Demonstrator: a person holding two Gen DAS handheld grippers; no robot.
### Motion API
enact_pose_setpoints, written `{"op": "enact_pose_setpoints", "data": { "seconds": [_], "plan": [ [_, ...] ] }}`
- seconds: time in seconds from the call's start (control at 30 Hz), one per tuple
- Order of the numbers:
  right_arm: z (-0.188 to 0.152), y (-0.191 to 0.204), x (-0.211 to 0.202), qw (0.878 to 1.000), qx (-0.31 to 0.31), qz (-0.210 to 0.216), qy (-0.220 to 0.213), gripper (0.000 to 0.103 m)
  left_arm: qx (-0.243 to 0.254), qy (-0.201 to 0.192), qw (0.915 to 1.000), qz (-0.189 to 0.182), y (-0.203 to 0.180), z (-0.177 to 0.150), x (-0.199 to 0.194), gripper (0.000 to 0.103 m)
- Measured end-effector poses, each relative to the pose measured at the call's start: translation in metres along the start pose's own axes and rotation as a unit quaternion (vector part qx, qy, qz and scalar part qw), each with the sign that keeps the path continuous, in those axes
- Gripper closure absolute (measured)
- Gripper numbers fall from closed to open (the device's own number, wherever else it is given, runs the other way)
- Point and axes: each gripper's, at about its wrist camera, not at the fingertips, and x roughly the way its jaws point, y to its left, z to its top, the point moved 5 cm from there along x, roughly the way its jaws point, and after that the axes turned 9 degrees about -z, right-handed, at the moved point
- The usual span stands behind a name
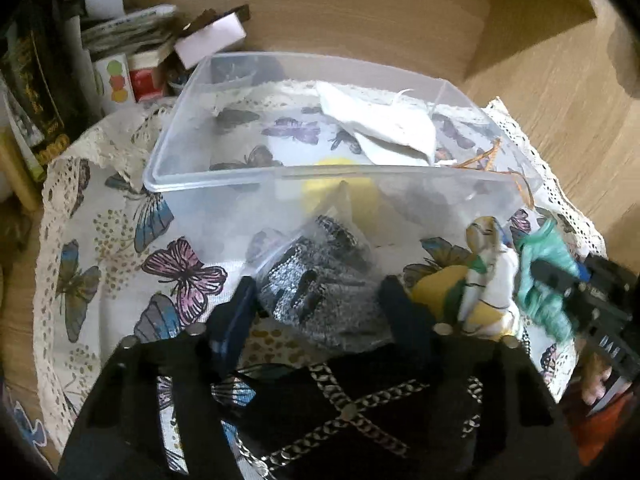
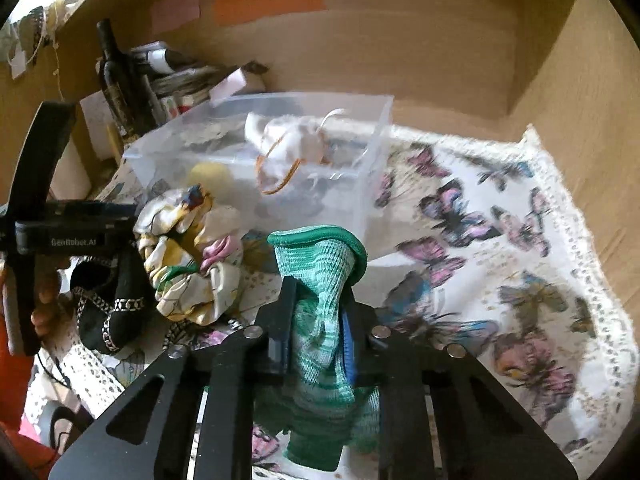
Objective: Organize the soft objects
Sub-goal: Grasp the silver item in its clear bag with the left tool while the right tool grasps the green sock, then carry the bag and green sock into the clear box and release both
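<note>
Your right gripper point(image 2: 316, 316) clamps the green glove point(image 2: 320, 280) mid-fabric, cuff up, held clear of the cloth point(image 2: 500, 240) for carrying to the bin point(image 2: 360, 184). Your left gripper point(image 1: 316, 300) stands spread around the grey pouch point(image 1: 320, 280), not gripping it, beside the scrunchie point(image 2: 192, 256).

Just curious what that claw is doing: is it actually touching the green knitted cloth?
Touching. The right wrist view shows the right gripper shut on the green knitted cloth, both fingers pressing it.

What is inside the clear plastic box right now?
Inside the clear plastic box lie a white cloth piece, a yellow round item and some orange thread. Whatever sits beneath the cloth is covered.
</note>
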Motion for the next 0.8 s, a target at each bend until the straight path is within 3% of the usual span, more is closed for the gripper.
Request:
{"op": "enact_pose_setpoints", "data": {
  "seconds": [0.07, 0.17, 0.4, 0.47, 0.8],
  "plan": [
    [0.004, -0.006, -0.007, 1.000, 0.005, -0.006, -0.011, 0.087, 0.008, -0.005, 1.0000, 0.002, -0.004, 0.000, -0.003, 0.060],
    [0.012, -0.020, -0.019, 0.999, 0.018, -0.019, -0.030, 0.087, 0.012, -0.018, 0.9997, 0.009, -0.007, -0.001, -0.012, 0.068],
    [0.033, -0.037, -0.041, 0.995, 0.037, -0.052, -0.073, 0.087, 0.020, -0.052, 0.9979, 0.032, -0.006, 0.001, -0.036, 0.075],
    [0.040, -0.037, -0.045, 0.994, 0.038, -0.053, -0.087, 0.087, 0.024, -0.063, 0.9972, 0.034, -0.007, 0.003, -0.044, 0.079],
    [0.093, -0.020, -0.062, 0.985, 0.018, -0.043, -0.166, 0.087, 0.050, -0.137, 0.9880, 0.050, -0.020, 0.026, -0.089, 0.080]
  ]
}}
